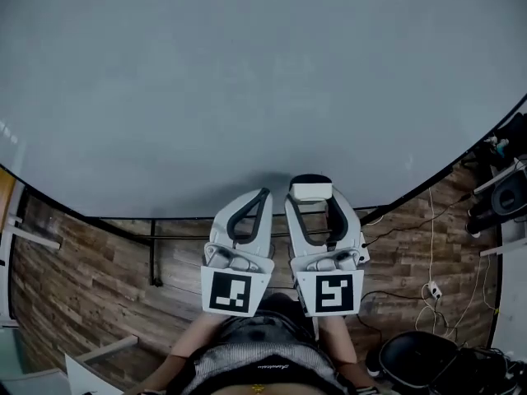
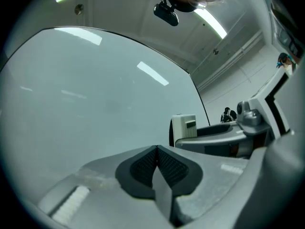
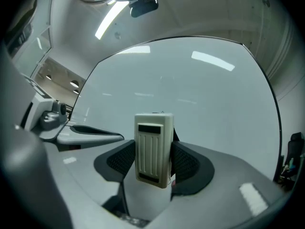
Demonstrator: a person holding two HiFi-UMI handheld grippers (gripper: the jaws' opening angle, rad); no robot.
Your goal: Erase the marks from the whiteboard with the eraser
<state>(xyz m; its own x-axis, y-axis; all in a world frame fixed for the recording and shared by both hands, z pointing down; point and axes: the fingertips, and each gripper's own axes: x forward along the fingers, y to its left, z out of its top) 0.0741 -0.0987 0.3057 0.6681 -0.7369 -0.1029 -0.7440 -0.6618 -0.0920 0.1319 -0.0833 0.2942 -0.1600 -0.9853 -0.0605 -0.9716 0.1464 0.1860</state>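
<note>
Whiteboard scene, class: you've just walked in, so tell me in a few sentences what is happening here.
A person is at a large whiteboard with a gripper in each hand. The right gripper is clamped on a pale eraser, held near the board's lower edge; whether it touches the board cannot be told. The left gripper is shut on nothing and sits beside it. No marks show on the board in any view.

Wood-plank floor; white cable at right (socket strip below); ceiling light.
</note>
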